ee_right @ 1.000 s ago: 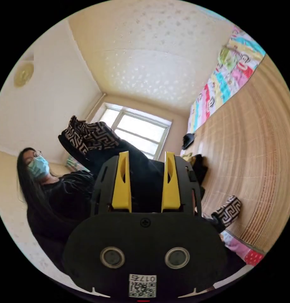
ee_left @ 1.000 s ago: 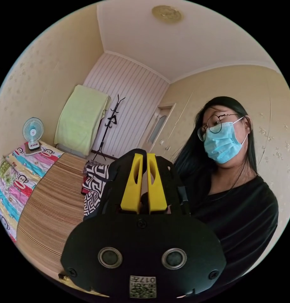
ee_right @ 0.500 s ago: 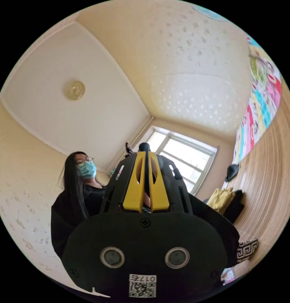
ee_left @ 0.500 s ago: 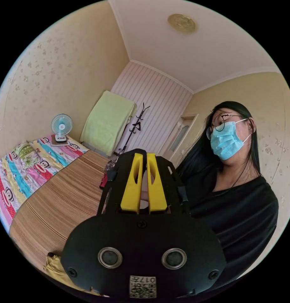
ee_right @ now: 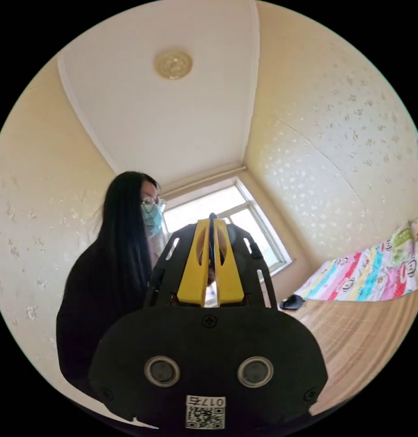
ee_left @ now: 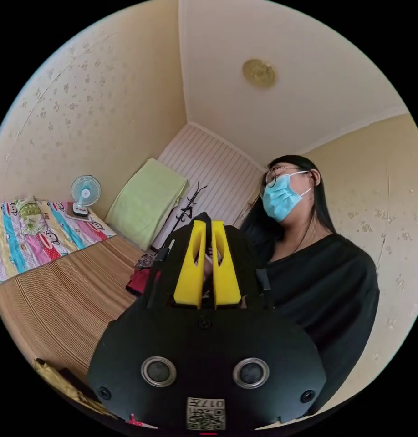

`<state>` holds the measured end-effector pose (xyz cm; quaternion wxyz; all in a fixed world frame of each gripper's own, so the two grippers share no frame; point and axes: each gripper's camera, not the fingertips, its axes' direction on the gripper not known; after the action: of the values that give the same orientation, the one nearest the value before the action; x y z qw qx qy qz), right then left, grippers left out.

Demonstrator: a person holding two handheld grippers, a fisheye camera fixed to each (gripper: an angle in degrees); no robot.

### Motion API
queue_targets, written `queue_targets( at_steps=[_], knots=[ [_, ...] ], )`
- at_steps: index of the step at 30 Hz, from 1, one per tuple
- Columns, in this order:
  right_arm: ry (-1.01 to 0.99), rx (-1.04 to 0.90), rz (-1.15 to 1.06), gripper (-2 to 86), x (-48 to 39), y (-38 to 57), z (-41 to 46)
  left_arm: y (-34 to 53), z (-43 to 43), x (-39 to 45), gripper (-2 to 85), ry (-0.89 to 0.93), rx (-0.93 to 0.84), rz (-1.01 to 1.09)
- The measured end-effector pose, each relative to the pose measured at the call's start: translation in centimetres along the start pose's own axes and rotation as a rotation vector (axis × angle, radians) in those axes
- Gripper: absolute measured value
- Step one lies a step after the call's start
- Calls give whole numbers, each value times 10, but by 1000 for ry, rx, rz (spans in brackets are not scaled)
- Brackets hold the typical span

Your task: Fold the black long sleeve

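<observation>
The left gripper has its two yellow jaws drawn almost together, and so does the right gripper. Each shows a thin dark sliver in the narrow slot, and whether that is the black long sleeve I cannot tell, nor which way the garment's long axis runs. Both tools are tipped upward toward the cream ceiling and its round gold lamp. Just behind the left gripper stands a person in a loose black top, seen in the right gripper view against a bright window. Beside the left jaws a small heap of red and patterned clothes lies on the brown striped woven mat, whose broad middle stretches bare. A yellow cloth sits at its near edge and a bright cartoon-print sheet borders the far side. Beyond are a small blue fan, a pale green blanket against the wall and a black coat stand. In the right gripper view a small black object rests on the mat's far end.
</observation>
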<state>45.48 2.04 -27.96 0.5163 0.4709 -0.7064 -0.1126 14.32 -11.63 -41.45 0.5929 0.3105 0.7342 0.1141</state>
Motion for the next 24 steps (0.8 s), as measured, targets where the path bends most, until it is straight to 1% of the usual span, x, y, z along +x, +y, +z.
queue_targets(
  at_steps=[2, 3, 4, 5, 6, 8, 9, 11, 12, 13, 14, 15, 16, 17, 19, 20, 21, 23, 24],
  knots=[
    [251, -121, 82, 10, 19, -49, 17, -27, -22, -27, -6, -102, 48, -52],
    [334, -162, 128, 10, 30, -59, 21, -32, -27, -38, -6, -141, 50, -59],
    [497, -251, 223, 10, 56, -74, 29, -40, -35, -65, -6, -226, 33, -79],
    [612, -348, 263, 11, 87, -84, 39, -44, -40, -104, -6, -312, -5, -143],
    [652, -398, 266, 11, 104, -86, 45, -44, -42, -127, -6, -353, -32, -186],
    [788, -569, 350, 12, 193, -75, 69, -31, -45, -232, -5, -461, -115, -392],
    [816, -610, 385, 12, 219, -69, 75, -24, -45, -260, -5, -480, -129, -441],
    [955, -769, 456, 12, 323, -32, 98, 10, -50, -365, -2, -570, -149, -622],
    [996, -793, 463, 12, 347, -21, 102, 18, -52, -389, 0, -590, -152, -650],
    [1054, -816, 475, 13, 390, 4, 109, 35, -56, -431, 4, -635, -158, -696],
    [1071, -839, 496, 13, 426, 29, 114, 54, -61, -467, 14, -665, -170, -752],
    [1076, -859, 516, 13, 442, 42, 115, 65, -65, -483, 19, -672, -178, -788],
    [1122, -897, 583, 13, 466, 66, 115, 86, -74, -505, 48, -712, -185, -876],
    [1186, -910, 648, 14, 480, 87, 112, 108, -86, -515, 69, -780, -177, -963],
    [1214, -921, 682, 14, 485, 115, 110, 134, -99, -510, 83, -861, -146, -1006],
    [1200, -936, 679, 14, 480, 134, 110, 147, -101, -500, 84, -897, -153, -993],
    [1189, -950, 678, 14, 476, 145, 110, 153, -101, -494, 85, -916, -168, -985],
    [1156, -1012, 677, 12, 452, 189, 105, 186, -88, -460, 88, -986, -255, -973],
    [1148, -1026, 682, 10, 444, 201, 103, 195, -82, -452, 88, -988, -284, -970]
  ],
)
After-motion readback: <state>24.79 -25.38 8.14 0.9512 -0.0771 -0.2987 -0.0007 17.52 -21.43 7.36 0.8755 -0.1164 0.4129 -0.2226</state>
